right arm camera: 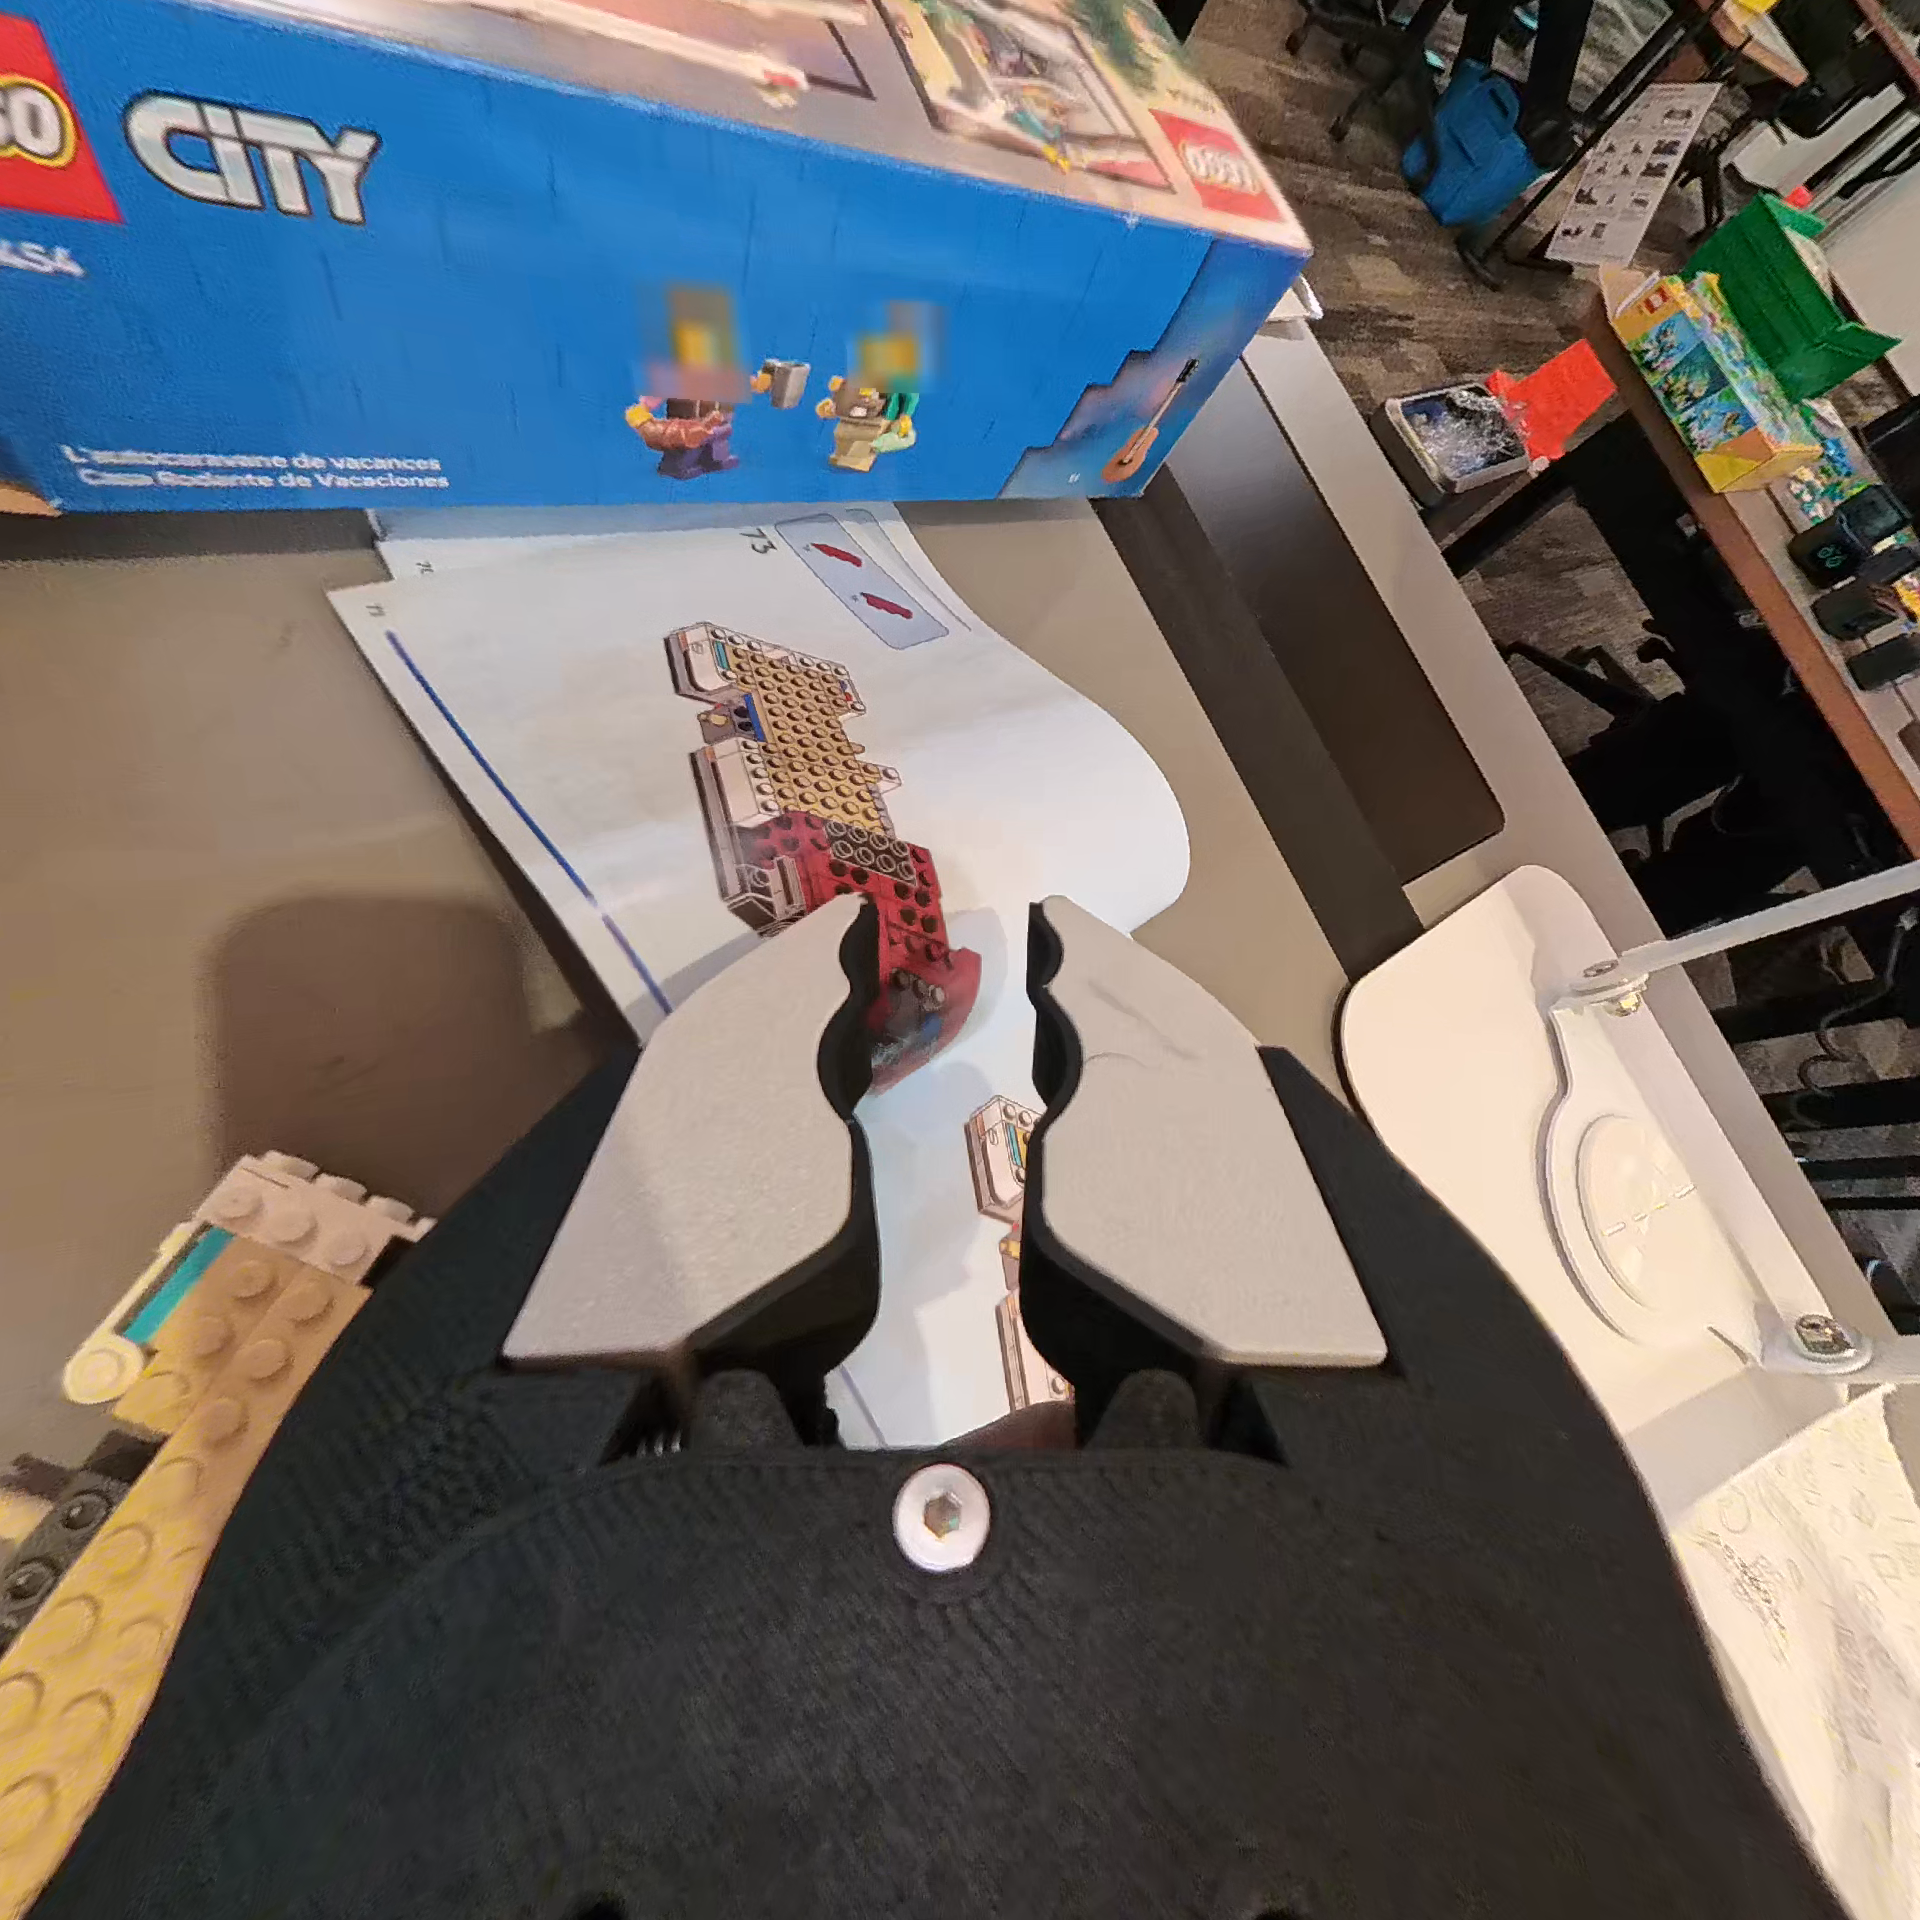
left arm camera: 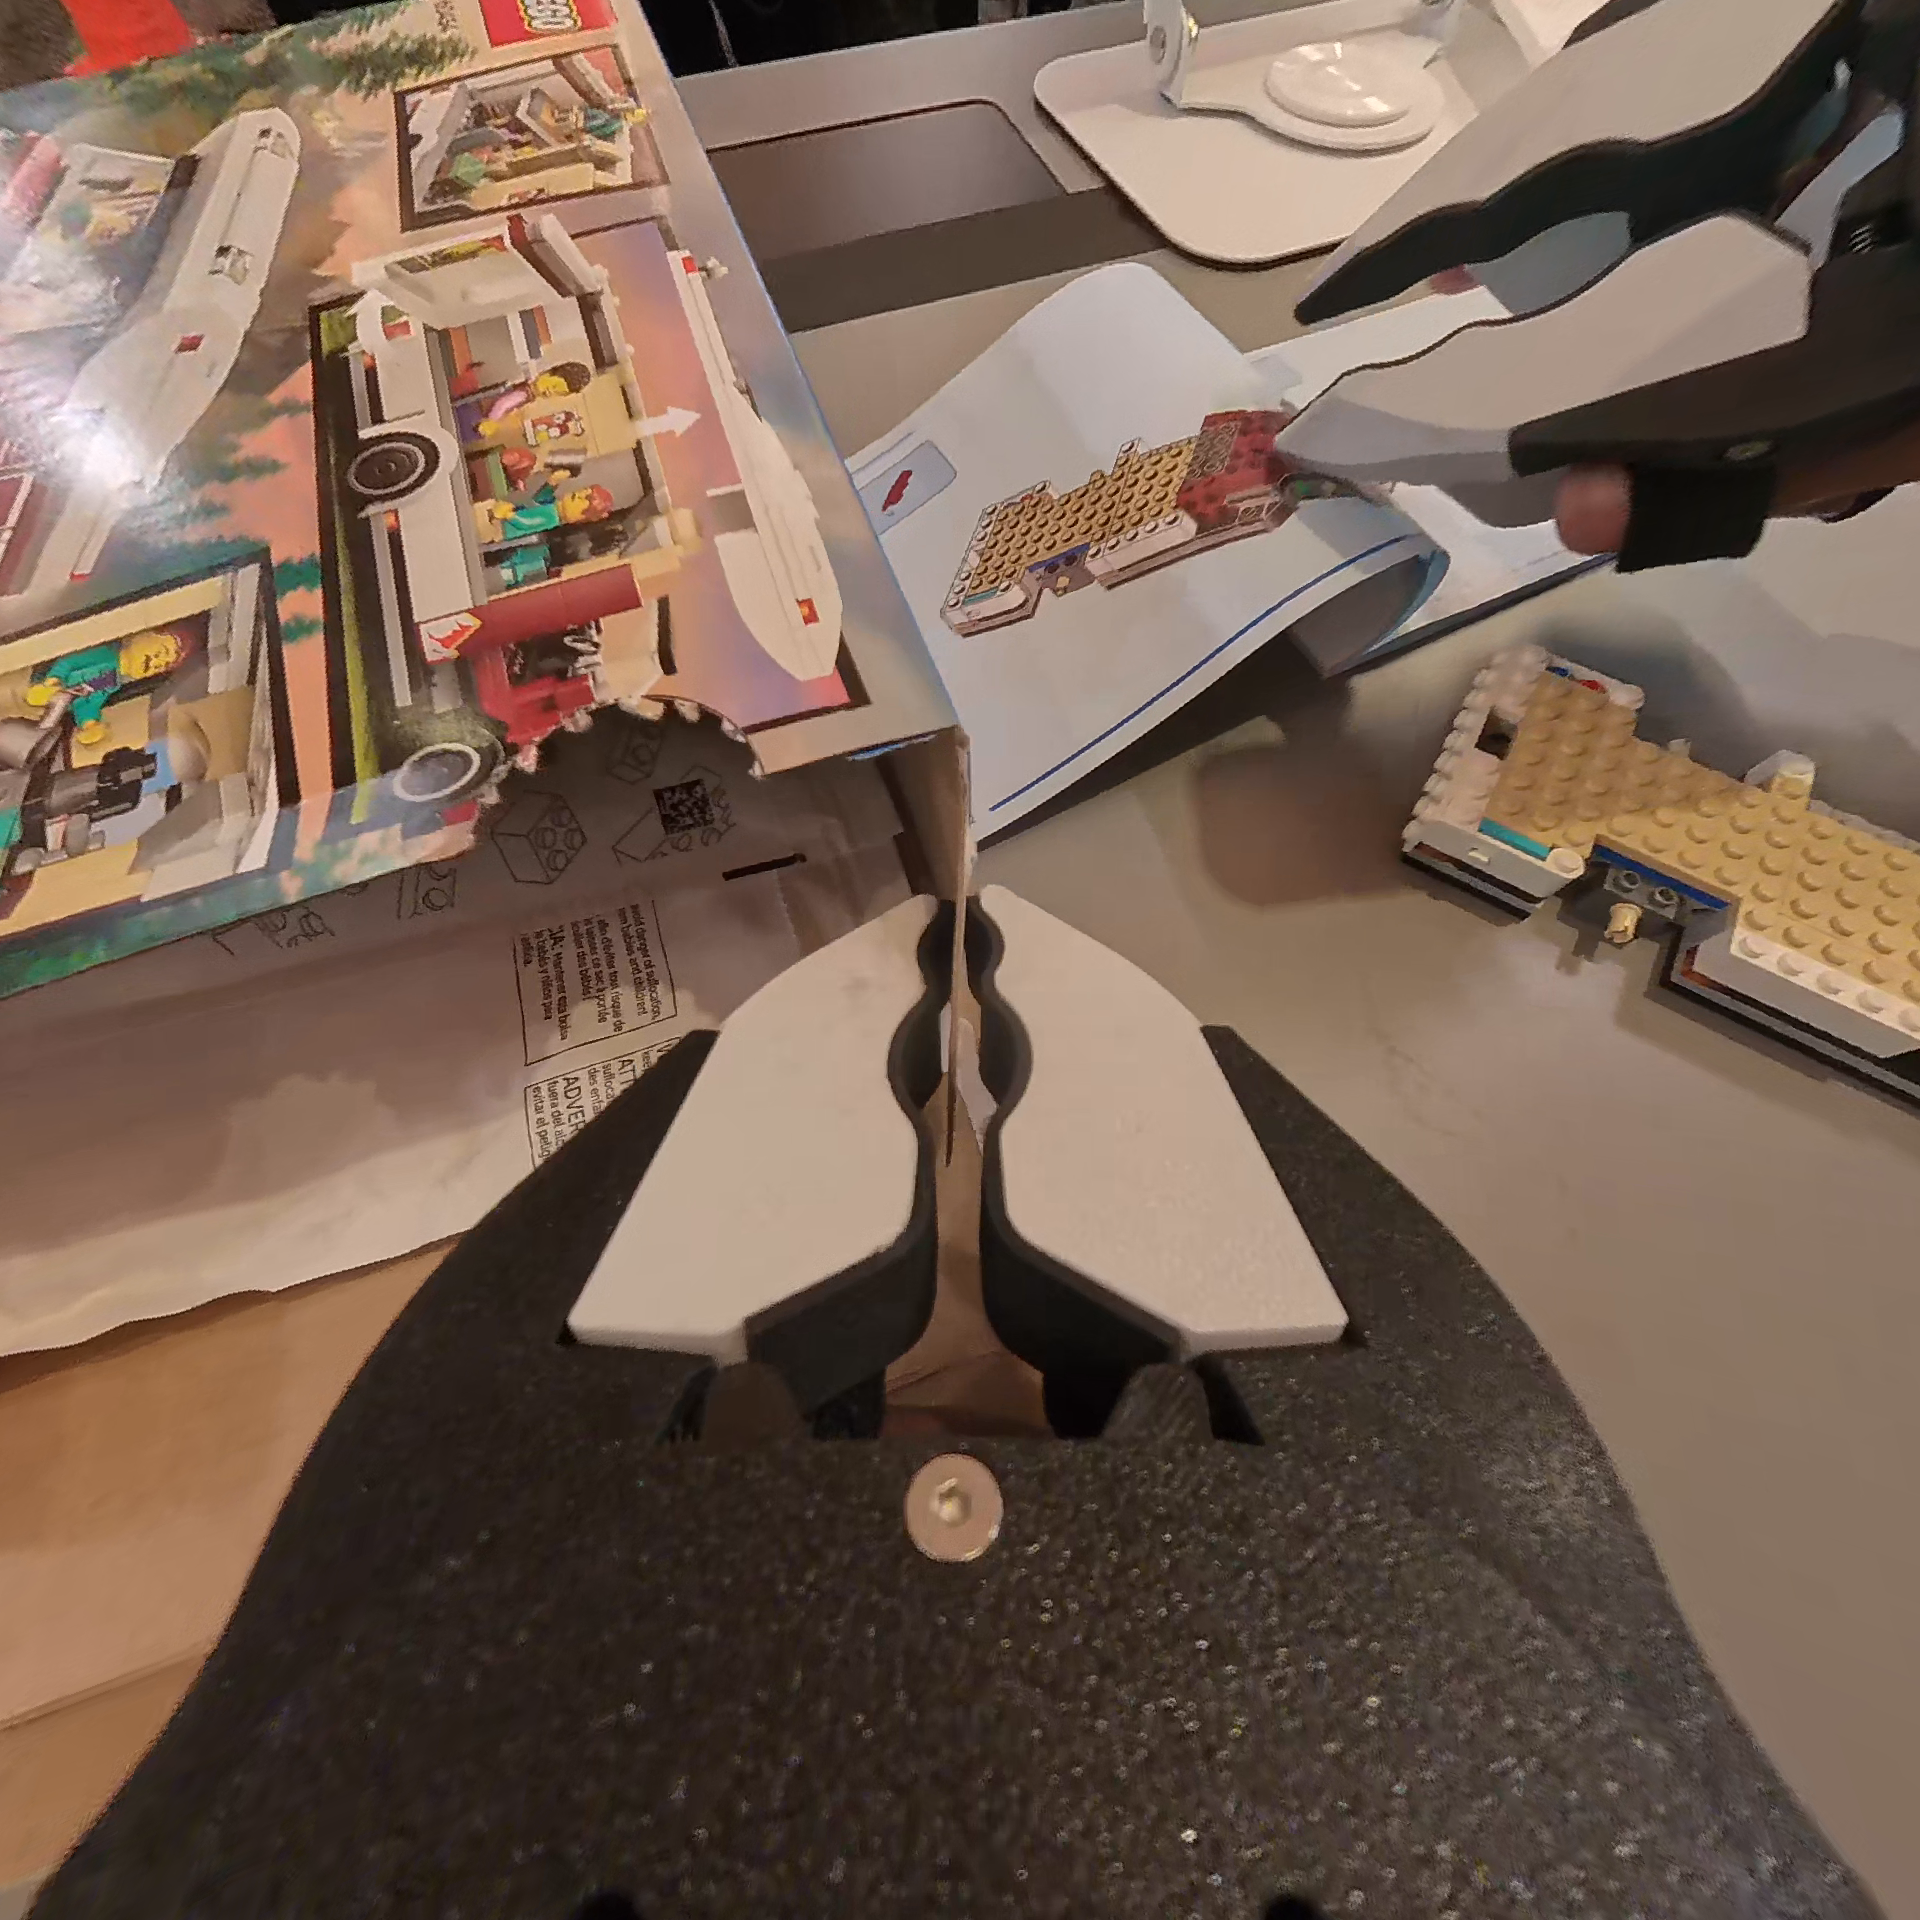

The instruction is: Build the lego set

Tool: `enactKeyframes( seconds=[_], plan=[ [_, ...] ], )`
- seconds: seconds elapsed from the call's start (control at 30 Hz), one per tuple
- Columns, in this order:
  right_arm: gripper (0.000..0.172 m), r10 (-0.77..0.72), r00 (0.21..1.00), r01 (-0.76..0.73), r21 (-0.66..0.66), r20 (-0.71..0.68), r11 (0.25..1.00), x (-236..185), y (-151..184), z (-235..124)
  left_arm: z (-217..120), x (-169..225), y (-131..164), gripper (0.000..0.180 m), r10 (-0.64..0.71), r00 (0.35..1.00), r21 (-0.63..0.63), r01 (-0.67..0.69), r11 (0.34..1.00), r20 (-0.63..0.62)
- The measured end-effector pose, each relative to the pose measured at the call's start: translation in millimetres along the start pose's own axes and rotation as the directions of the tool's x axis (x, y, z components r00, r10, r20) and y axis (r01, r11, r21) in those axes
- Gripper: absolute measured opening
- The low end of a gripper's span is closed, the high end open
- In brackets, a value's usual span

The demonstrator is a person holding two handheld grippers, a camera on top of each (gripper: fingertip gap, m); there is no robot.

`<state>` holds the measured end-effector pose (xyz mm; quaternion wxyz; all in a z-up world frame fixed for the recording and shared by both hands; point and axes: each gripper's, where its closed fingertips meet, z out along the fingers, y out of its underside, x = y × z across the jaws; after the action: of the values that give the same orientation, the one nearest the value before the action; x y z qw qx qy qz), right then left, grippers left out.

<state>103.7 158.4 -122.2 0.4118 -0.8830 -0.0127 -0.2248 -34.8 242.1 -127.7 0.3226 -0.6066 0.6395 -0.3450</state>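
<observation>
My left gripper (left arm camera: 961, 914) is shut on the thin brown cardboard end flap (left arm camera: 951, 831) of a large printed toy-brick box (left arm camera: 416, 416), which stands tilted at the left. The box's blue side (right arm camera: 520, 312) also shows in the right wrist view. My right gripper (right arm camera: 948, 914) is open and empty, just above an open instruction booklet (right arm camera: 935, 727) on the grey table. It also shows in the left wrist view (left arm camera: 1294, 374), its lower fingertip at the booklet (left arm camera: 1091, 644). A partly built model with tan studded plates (left arm camera: 1683, 831) lies to the right of my left gripper (right arm camera: 187, 1351).
A white flat stand base (right arm camera: 1558, 1143) sits at the table's far side (left arm camera: 1247, 135). A white paper sheet (left arm camera: 208, 1195) lies under the box. A patterned paper (right arm camera: 1818, 1610) lies by the stand. Beyond the table edge are other tables with boxes (right arm camera: 1714, 364). Left tips to right tips: about 15 cm. To reach the white flat stand base (right arm camera: 1558, 1143) in a straight line is about 20 cm for my right fingers, about 40 cm for my left. It is also in sight in the left wrist view (left arm camera: 1292, 124).
</observation>
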Motion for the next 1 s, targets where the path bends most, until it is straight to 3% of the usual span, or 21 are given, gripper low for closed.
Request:
enactKeyframes(
  seconds=[0.2, 0.37, 1.0],
  plan=[
    [0.028, 0.029, 0.999, -0.030, -0.028, -0.022, 0.999, 26.6, 12.8, -23.0, -0.1, -1.7, 2.7, 0.002, -0.011, 1.000, -0.014, 0.011, 1.000, 0.002],
    [0.028, 0.037, 0.999, -0.035, -0.094, 0.020, 0.995, 20.5, 35.2, -16.1, 2.0, -1.3, 7.3, 0.002, 0.004, 1.000, -0.045, -0.004, 0.999, 0.013],
    [0.028, 0.015, 0.999, -0.013, -0.044, 0.046, 0.999, -1.6, 15.4, -11.7, 1.7, 0.8, 11.4, 0.005, 0.010, 1.000, -0.067, -0.011, 0.998, -0.002]
  ],
)
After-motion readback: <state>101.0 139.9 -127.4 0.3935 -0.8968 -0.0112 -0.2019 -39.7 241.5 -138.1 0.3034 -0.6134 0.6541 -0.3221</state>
